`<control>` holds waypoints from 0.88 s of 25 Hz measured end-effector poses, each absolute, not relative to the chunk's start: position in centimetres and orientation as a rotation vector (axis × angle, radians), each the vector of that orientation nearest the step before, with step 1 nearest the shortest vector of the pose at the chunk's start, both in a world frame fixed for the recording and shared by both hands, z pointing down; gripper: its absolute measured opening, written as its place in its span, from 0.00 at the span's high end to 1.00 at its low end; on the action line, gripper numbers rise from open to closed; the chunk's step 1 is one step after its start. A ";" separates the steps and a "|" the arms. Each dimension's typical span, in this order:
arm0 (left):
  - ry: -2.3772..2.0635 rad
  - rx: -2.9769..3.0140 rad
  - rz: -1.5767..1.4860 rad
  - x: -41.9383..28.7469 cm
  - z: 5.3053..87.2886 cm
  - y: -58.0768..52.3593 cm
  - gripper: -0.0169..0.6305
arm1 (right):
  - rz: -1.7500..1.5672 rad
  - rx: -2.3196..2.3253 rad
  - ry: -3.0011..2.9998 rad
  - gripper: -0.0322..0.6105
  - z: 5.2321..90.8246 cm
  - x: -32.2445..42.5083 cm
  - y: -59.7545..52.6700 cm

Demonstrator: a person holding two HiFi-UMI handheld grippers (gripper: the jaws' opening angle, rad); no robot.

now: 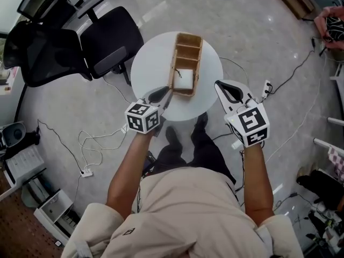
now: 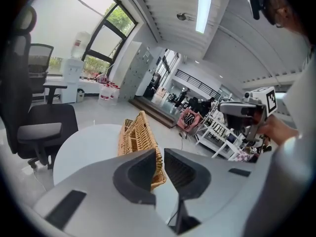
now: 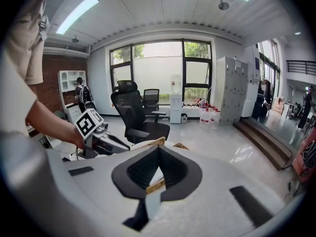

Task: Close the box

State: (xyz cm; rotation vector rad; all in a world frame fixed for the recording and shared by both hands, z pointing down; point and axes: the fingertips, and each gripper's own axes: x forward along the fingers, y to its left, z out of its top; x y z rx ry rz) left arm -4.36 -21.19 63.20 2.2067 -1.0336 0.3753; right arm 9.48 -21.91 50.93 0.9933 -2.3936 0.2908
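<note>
Wicker, tan and tightly woven, makes up the long compartmented box point(image 1: 186, 63), which lies open in the middle of the round white worktop point(image 1: 148, 63). Along its left side a wicker lid point(image 2: 143, 132) stands raised on edge. The left hand-held gripper point(image 1: 164, 97) has its jaws drawn almost together on the near corner of that lid, a thin pinch that probably suits swinging the panel over the compartments. The right hand-held gripper point(image 1: 219, 84) hangs just off the box's right side, clear of it, its jaw tips meeting on nothing. It seems to be waiting there to steady the box or press the lid flat.
</note>
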 end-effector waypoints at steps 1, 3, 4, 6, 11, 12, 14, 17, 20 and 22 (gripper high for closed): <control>-1.017 2.218 0.383 -4.2 63.0 -21.2 0.90 | 0.287 0.998 -2.391 0.96 50.7 9.5 -21.9; -0.984 2.247 0.386 -3.8 62.1 -21.2 0.90 | 0.280 1.007 -2.388 0.96 50.3 9.5 -21.8; -0.970 2.266 0.382 -3.7 61.3 -21.3 0.90 | 0.276 1.012 -2.386 0.96 49.9 9.4 -21.7; -0.948 2.307 0.361 -3.4 59.4 -21.7 0.90 | 0.267 1.021 -2.384 0.96 49.2 9.2 -21.6; -0.916 2.432 0.275 -2.8 53.0 -22.4 0.90 | 0.239 1.042 -2.391 0.96 47.3 9.0 -21.0; -0.904 2.459 0.260 -2.7 51.8 -22.4 0.90 | 0.232 1.048 -2.392 0.96 46.8 8.9 -20.8; -0.872 2.512 0.236 -2.4 49.6 -22.3 0.90 | 0.214 1.061 -2.393 0.96 46.0 8.9 -20.6; -0.827 2.573 0.217 -1.9 47.3 -22.1 0.90 | 0.186 1.079 -2.394 0.96 44.9 8.8 -20.4; -0.816 2.598 0.201 -1.9 45.9 -21.9 0.90 | 0.163 1.095 -2.390 0.96 43.6 8.8 -19.8; -0.831 2.604 0.189 -2.3 45.3 -21.9 0.90 | 0.148 1.107 -2.386 0.96 42.9 8.8 -19.4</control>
